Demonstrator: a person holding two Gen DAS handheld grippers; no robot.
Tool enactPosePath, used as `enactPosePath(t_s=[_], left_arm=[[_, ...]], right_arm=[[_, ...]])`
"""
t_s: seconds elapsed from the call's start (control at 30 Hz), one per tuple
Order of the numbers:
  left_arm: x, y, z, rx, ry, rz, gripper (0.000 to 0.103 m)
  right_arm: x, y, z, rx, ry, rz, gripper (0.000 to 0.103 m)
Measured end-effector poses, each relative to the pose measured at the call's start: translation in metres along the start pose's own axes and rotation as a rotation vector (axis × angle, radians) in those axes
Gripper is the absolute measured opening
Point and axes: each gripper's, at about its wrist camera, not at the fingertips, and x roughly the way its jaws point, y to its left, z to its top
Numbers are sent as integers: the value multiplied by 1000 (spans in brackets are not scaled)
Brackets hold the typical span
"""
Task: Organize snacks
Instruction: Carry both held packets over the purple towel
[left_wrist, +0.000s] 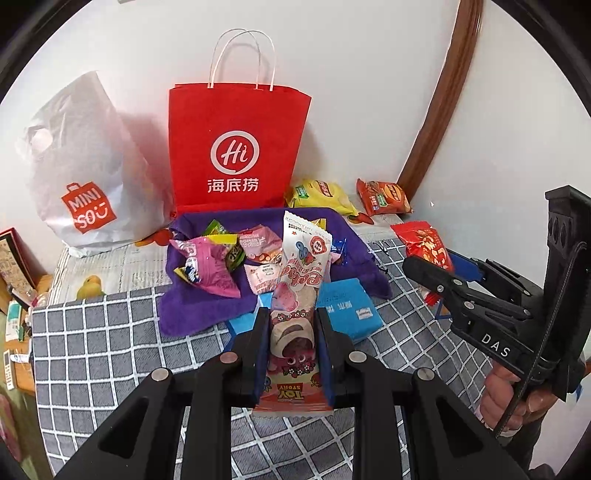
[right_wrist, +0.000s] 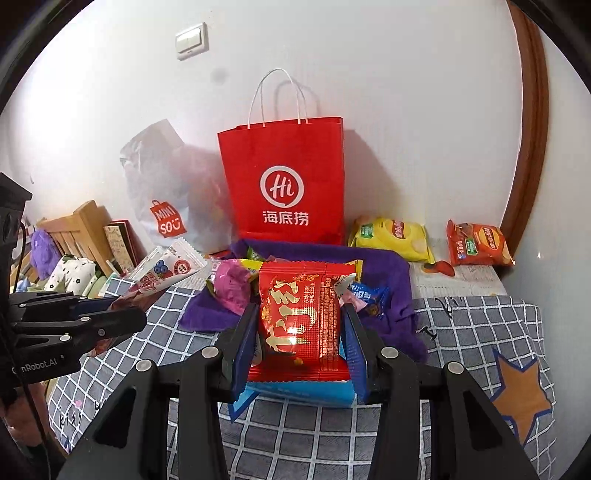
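Note:
My left gripper (left_wrist: 291, 321) is shut on a long white and pink Toy Story snack pack (left_wrist: 299, 280), held above the checked cloth; it also shows in the right wrist view (right_wrist: 162, 273). My right gripper (right_wrist: 299, 314) is shut on a red snack packet (right_wrist: 299, 325), also seen in the left wrist view (left_wrist: 428, 243). Beyond both lies a purple towel (left_wrist: 207, 310) with several small snack packs, such as a pink one (left_wrist: 210, 266). A blue pack (left_wrist: 349, 308) lies by the towel's near edge.
A red paper Hi bag (left_wrist: 236, 147) stands against the wall, a white Miniso bag (left_wrist: 81, 166) to its left. A yellow chip bag (left_wrist: 321, 195) and an orange chip bag (left_wrist: 384, 197) lie at the back right. Clutter lies beyond the left edge of the checked cloth (left_wrist: 110, 332).

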Motion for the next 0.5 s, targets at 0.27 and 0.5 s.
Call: enactPosePath(t_s=[0.27,0.5], left_arm=[[10,2,26,4,-3,8,22],[24,9,47,-20,-15,3,22]], right_arm=[[15,-18,23,32,8,-12,44],[36,-27,43,37,36,-13,44]])
